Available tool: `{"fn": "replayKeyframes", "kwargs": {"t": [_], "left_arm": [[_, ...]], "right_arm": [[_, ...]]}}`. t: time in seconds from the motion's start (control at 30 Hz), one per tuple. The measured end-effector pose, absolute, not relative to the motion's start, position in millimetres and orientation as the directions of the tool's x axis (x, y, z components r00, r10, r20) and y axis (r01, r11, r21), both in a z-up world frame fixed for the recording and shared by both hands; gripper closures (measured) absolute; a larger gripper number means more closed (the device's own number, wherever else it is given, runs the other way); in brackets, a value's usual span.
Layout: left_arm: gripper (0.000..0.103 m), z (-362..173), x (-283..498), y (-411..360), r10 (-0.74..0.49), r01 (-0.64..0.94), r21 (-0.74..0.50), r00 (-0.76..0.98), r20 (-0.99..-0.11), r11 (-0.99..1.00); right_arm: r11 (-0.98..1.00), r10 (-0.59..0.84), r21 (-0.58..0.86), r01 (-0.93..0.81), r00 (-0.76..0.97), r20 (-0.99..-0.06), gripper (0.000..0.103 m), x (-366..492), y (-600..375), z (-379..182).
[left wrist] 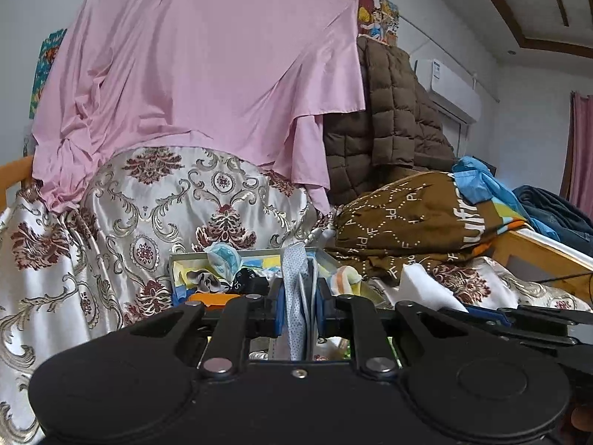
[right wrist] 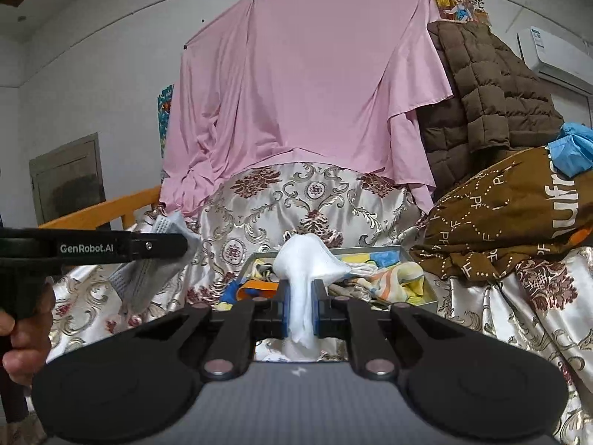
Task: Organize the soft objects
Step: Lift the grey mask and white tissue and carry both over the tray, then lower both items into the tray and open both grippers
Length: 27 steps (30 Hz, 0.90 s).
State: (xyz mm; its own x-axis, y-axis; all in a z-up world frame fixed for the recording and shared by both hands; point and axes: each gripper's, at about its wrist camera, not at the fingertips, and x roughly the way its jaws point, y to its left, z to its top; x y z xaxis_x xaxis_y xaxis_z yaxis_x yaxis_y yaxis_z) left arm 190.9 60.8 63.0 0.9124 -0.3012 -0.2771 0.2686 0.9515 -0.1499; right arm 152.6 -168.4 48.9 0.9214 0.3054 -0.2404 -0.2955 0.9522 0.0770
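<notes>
We find the left gripper (left wrist: 299,302) clamped on a dotted grey cloth (left wrist: 294,296) and the right gripper (right wrist: 299,309) on white wadding (right wrist: 305,259), both just before the tray (right wrist: 404,250); the sorting step next calls for placement.

The lower end of the dotted cloth (left wrist: 294,296) dropped out of sight behind the left gripper's (left wrist: 299,309) body; the tray's (right wrist: 422,291) front wall was hidden by the right gripper (right wrist: 299,309); the hand (right wrist: 22,337) was cut off by the frame's edge.
</notes>
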Motion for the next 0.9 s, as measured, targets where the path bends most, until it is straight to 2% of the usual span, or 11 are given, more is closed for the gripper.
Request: {"fn": "replayKeyframes", "kwargs": {"t": [0.1, 0.27, 0.43, 0.67, 0.8, 0.9], "left_arm": [[0.086, 61.6, 222.2, 64.4, -0.327, 0.283, -0.184, 0.898, -0.295, 0.941], [0.085, 59.9, 297.3, 61.3, -0.307, 0.286, -0.113, 0.905, -0.296, 0.951], [0.085, 47.8, 387.0, 66.7, -0.302, 0.267, -0.150, 0.897, -0.322, 0.952], [0.085, 20.2, 484.1, 62.9, -0.316, 0.249, -0.212, 0.863, -0.394, 0.945], [0.085, 5.4, 515.1, 58.2, -0.314, 0.231, -0.233, 0.842, -0.438, 0.945], [0.085, -3.0, 531.0, 53.5, -0.320, 0.230, -0.240, 0.821, -0.473, 0.943]], "right_arm": [[0.950, 0.311, 0.075, -0.302, 0.916, -0.255, 0.090, 172.8, -168.0, 51.6], [0.944, 0.324, 0.023, -0.330, 0.908, -0.266, 0.090, 234.7, -156.7, 65.2], [0.944, 0.310, -0.015, -0.328, 0.904, -0.296, 0.089, 319.5, -145.9, 69.7], [0.954, 0.270, -0.010, -0.301, 0.869, -0.414, 0.088, 440.5, -133.9, 50.3], [0.961, 0.250, 0.023, -0.275, 0.834, -0.492, 0.088, 492.0, -133.1, 35.2], [0.962, 0.225, -0.009, -0.271, 0.815, -0.535, 0.088, 512.8, -130.6, 26.7]]}}
